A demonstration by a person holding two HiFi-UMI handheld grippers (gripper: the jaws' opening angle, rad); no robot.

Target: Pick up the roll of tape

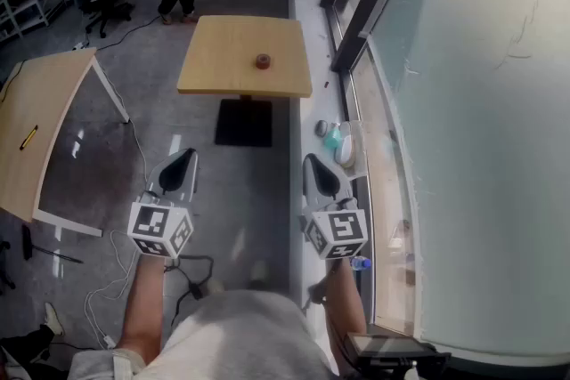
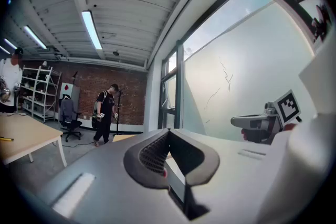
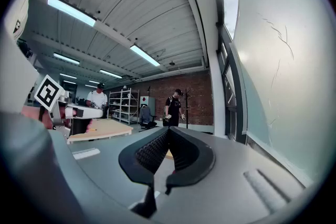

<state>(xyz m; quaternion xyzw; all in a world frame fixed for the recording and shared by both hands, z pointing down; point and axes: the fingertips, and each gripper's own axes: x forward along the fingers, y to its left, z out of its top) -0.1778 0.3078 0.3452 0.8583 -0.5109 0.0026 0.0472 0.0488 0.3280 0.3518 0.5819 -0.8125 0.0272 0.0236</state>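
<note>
Head view, tape: the small reddish-brown roll of tape (image 1: 263, 60) lies flat on the square light-wood table (image 1: 214, 71), towards the table's 3 o'clock side and clear of its edges.
Head view, grippers: the left gripper (image 1: 183, 160) and the right gripper (image 1: 314, 163) are held low over the grey floor, side by side, both pointing to 12 o'clock, well apart from the table.
Head view, bearing: the roll sits at about 1 o'clock from the left gripper and 11 o'clock from the right. By this view, the right looks slightly nearer.
Head view, axis: the roll is round, so it has no long axis to line up with. Its hole appears to face up.
Left gripper view, jaws: the left gripper (image 2: 168, 132) is clenched, its tips meeting with nothing between them. A strip of the table shows below the tips, but the tape cannot be made out.
Right gripper view, jaws: the right gripper (image 3: 168, 130) is also clenched and empty.
Judgement: either gripper must travel forward to the table and let its jaws apart before any grasp.
</note>
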